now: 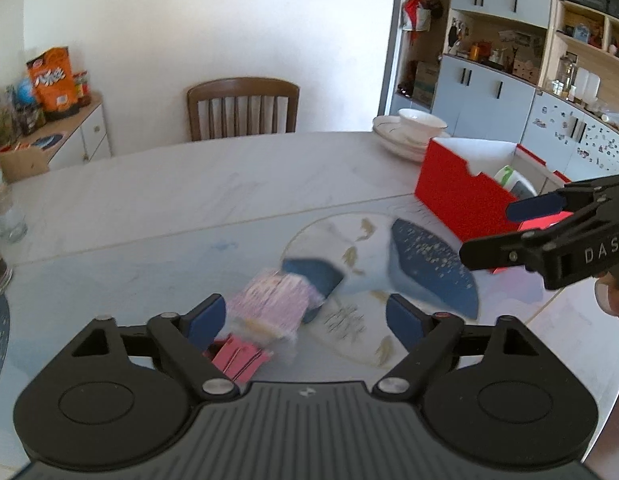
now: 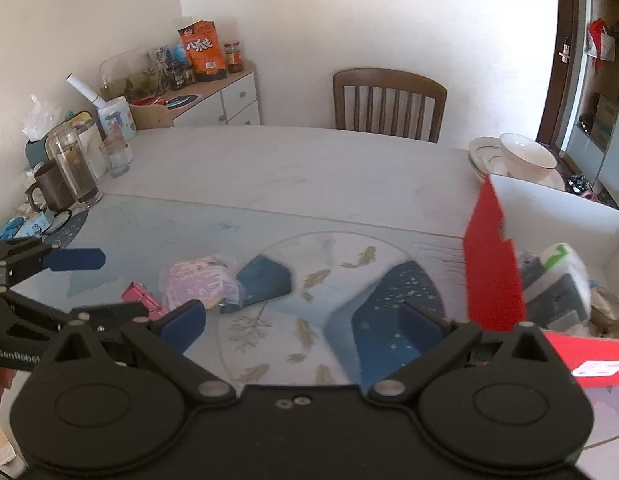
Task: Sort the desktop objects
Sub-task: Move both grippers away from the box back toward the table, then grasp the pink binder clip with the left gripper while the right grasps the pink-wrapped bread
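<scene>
A purple-pink packet (image 1: 273, 304) lies on the glass tabletop (image 1: 149, 264), with a small pink box (image 1: 239, 360) nearer me and a dark blue packet (image 1: 313, 276) behind it. My left gripper (image 1: 305, 320) hangs open just above them; the purple packet sits by the left pad and nothing is gripped. From the right wrist view, the left gripper (image 2: 123, 284) stands open beside the pink box (image 2: 141, 296) and purple packet (image 2: 197, 280). A red box (image 1: 461, 196) with white inner walls holds several items at right. My right gripper (image 2: 301, 326) is open and empty next to the red box (image 2: 493, 280).
Stacked white plates with a bowl (image 2: 517, 156) stand behind the red box. A glass jar (image 2: 75, 168), a brown mug (image 2: 49, 188) and a small glass (image 2: 117, 156) crowd the table's left side. A wooden chair (image 2: 389, 100) is at the far edge.
</scene>
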A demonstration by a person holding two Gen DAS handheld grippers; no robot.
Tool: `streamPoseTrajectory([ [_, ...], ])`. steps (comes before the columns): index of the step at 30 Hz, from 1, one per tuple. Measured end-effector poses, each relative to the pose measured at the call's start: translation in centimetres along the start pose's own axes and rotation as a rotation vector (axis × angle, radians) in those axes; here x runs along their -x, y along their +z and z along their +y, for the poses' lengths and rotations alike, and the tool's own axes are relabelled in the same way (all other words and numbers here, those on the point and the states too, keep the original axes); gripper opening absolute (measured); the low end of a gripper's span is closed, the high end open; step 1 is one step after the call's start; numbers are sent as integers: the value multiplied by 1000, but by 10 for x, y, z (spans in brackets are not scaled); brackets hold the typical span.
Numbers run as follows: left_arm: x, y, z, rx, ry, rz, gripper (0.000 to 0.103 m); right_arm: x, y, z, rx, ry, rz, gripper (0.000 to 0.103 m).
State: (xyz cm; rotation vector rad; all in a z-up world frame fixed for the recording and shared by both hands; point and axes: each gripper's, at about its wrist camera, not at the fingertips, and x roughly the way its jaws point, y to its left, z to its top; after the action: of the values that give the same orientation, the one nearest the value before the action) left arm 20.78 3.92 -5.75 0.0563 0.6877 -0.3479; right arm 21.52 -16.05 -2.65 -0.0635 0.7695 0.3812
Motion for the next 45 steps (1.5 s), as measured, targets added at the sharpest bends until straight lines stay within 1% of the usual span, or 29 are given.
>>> streamPoseTrajectory([
  [8, -13, -20, 27, -17, 18, 48, 89, -27, 7, 27, 29, -15, 9, 103],
  [12, -23, -27, 36, -56, 27, 59, 89, -44, 12, 42, 41, -13, 16, 103],
  [15, -32, -31, 44, -68, 13, 81, 89, -59, 14, 53, 55, -19, 28, 103],
  [19, -43, -37, 52, -47, 21, 114, 89, -80, 18, 64, 38, -25, 48, 102],
  [24, -50, -39, 58, -22, 15, 128, 89, -104, 22, 75, 23, -10, 78, 102],
  [30, -55, -42, 60, -17, 3, 142, 89, -129, 25, 93, 68, 0, 122, 102],
  [35, -62, -44, 59, -7, -4, 162, 88, -149, 24, 99, 88, 2, 175, 102],
  [38, -67, -47, 58, -6, -7, 175, 85, -159, 22, 98, 72, 14, 202, 101],
  [41, -70, -49, 57, -5, -9, 177, 83, -163, 23, 94, 45, 42, 219, 98],
  [42, -70, -49, 57, -4, -9, 176, 78, -165, 23, 93, 34, 51, 228, 94],
  [43, -70, -49, 57, -4, -11, 177, 75, -166, 24, 90, 21, 68, 232, 89],
  [44, -71, -49, 56, -5, -10, 180, 71, -166, 24, 88, 10, 77, 234, 90],
  [45, -72, -49, 55, -8, -7, 184, 68, -165, 25, 86, 1, 80, 236, 87],
])
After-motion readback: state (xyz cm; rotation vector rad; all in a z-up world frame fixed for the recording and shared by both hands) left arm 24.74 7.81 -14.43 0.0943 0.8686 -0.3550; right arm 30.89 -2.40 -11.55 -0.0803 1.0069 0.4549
